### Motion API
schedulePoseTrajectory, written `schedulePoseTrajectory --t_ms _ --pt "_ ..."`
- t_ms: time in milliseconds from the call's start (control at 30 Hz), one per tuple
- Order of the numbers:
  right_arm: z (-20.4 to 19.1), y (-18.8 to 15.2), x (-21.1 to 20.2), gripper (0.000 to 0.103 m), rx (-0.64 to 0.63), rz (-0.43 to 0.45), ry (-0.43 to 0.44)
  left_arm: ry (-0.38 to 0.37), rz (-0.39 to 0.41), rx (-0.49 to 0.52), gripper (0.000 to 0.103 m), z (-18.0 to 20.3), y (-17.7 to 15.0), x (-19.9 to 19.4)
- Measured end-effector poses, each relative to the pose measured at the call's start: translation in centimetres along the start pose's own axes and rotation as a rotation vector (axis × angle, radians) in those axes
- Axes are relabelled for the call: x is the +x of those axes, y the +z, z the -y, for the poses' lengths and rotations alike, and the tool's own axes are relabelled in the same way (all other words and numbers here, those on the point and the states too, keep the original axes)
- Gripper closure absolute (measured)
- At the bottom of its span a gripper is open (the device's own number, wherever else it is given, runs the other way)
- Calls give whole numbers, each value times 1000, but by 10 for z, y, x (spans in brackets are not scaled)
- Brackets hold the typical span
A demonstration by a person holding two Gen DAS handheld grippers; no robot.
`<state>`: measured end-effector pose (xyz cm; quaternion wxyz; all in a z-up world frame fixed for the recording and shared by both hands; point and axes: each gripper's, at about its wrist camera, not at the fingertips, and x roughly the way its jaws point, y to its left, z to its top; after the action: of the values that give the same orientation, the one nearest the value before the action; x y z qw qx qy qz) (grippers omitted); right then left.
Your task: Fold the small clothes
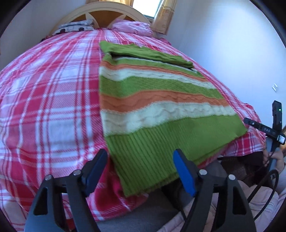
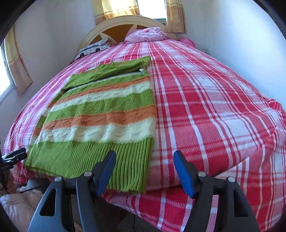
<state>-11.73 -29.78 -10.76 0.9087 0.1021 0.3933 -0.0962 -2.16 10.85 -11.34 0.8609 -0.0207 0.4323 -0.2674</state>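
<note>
Sweater point(image 1: 160, 100) first: a striped knit in green, orange and cream lies flat on the bed point(image 1: 53, 89), over a red and white plaid blanket, with its ribbed green hem hanging a little past the near edge of the mattress. Its far end is folded over into a green band. I have my left claw point(image 1: 139, 172) released, jaws apart, with the left corner of the hem lying between them and neither pad pressing on it. My right claw point(image 2: 144, 173) is also released; its left finger point(image 2: 107, 171) sits over the right part of the hem, its right finger point(image 2: 184, 174) over bare blanket, and I can't tell whether either touches the cloth. A pink pillow point(image 2: 144, 34) rests against the headboard point(image 2: 125, 23), under a curtained window point(image 2: 152, 9).
</note>
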Motion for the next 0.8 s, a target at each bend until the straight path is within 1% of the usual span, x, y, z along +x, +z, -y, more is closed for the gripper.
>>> schedulePoseTrajectory --t_ms 67,167,267,367,433,467,567,600,633,667,700,733,800 --pt "0 -4 -2 36 -12 -3 -11 -10 -12 4 25 3 -3 2" --pt "5 -9 -4 36 4 -8 -2 -32 -50 -4 25 5 -7 7" --pt "6 -13 -2 36 21 -23 36 -30 -53 -3 25 6 -9 7" --pt "0 -17 6 36 8 -42 39 -42 -55 -15 25 5 -10 6" --pt "-6 -19 7 36 -11 -33 36 -48 -53 -19 25 4 -10 6" --pt "-9 -20 8 36 -22 -39 50 -57 -55 -20 25 5 -10 6" --pt "-22 -22 8 36 -69 -46 73 -86 -63 -30 38 3 -12 4" --pt "-25 -23 9 38 -80 -50 72 -87 -62 -35 41 1 -12 4" --pt "-28 -24 10 41 -95 -46 62 -88 -61 -42 44 0 -13 4" --pt "-32 -25 10 46 -115 -39 47 -87 -60 -52 47 -2 -13 4" --pt "-33 -25 11 58 -127 -36 35 -83 -59 -56 54 -3 -13 4" --pt "-35 -26 12 70 -147 -30 15 -75 -58 -61 66 -4 -13 4" --pt "-31 -24 12 77 -142 -26 17 -64 -68 -71 83 -6 -13 5"
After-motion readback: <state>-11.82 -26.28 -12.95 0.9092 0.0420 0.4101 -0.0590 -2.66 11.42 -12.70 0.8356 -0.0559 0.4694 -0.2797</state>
